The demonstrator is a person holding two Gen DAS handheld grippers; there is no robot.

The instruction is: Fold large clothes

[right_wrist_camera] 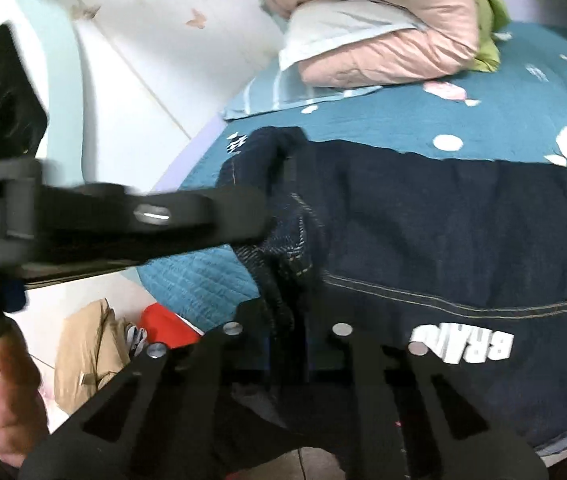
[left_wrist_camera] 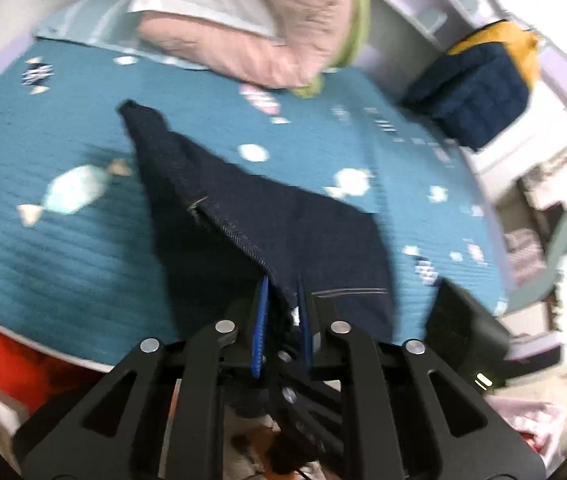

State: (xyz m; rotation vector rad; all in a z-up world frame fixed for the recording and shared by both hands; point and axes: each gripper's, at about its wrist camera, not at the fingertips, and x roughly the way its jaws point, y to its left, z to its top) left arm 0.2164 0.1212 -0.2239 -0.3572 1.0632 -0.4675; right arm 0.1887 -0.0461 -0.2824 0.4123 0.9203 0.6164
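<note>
A large dark navy denim garment (left_wrist_camera: 267, 208) with pale stitching lies across the teal bed cover (left_wrist_camera: 63, 152). In the right wrist view the garment (right_wrist_camera: 443, 232) shows white letters and hangs over the bed's near edge. My left gripper (left_wrist_camera: 283, 304) is shut on a bunched edge of the denim between its blue pads (left_wrist_camera: 260, 320). It also shows in the right wrist view as a dark arm from the left, its tip (right_wrist_camera: 259, 216) at the cloth's corner. My right gripper (right_wrist_camera: 291, 316) is shut on a bunched fold of the denim.
A pink duvet with a white pillow (left_wrist_camera: 259, 28) and a green cloth lie at the head of the bed. A navy and yellow padded bundle (left_wrist_camera: 479, 84) sits at the right. A red item (right_wrist_camera: 167, 328) and a cardboard box (right_wrist_camera: 83, 348) are on the floor below the bed edge.
</note>
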